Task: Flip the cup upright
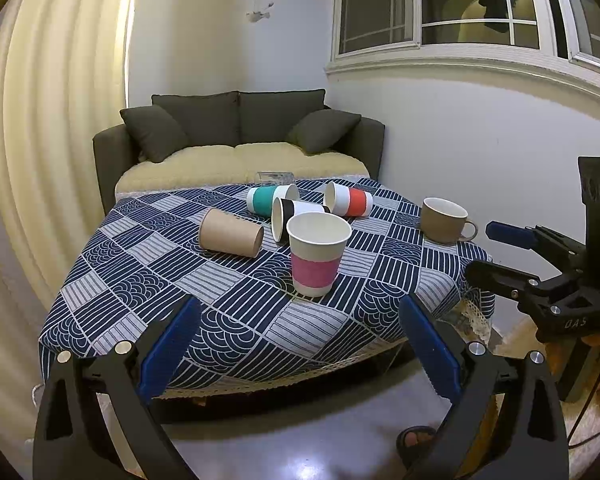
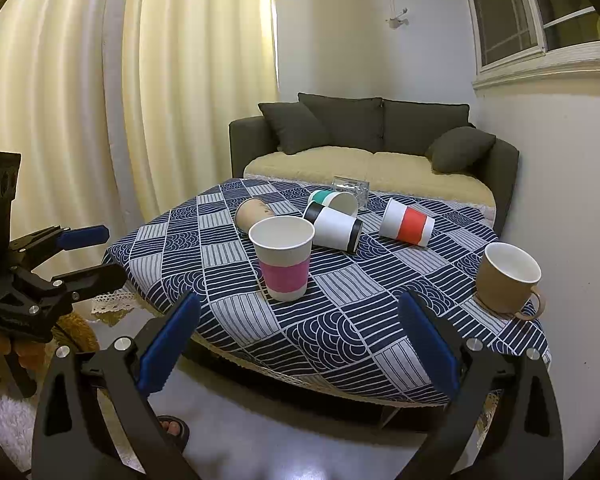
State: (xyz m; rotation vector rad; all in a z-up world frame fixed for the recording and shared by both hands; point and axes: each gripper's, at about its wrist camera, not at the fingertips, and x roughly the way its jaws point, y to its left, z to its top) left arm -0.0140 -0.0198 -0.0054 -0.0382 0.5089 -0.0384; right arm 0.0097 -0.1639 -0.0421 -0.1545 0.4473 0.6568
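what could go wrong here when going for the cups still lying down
1. The black-banded cup lies against the teal-banded cup and close behind the upright pink-banded cup; reaching in with the left gripper or right gripper could topple the pink one.
2. The brown paper cup lies on its side and may roll when nudged.
3. The clear glass sits near the table's far edge, easy to knock.

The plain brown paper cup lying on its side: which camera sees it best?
The left wrist view: the brown paper cup lies unobstructed, its whole side showing. In the right wrist view, the upright pink-banded cup hides part of it.
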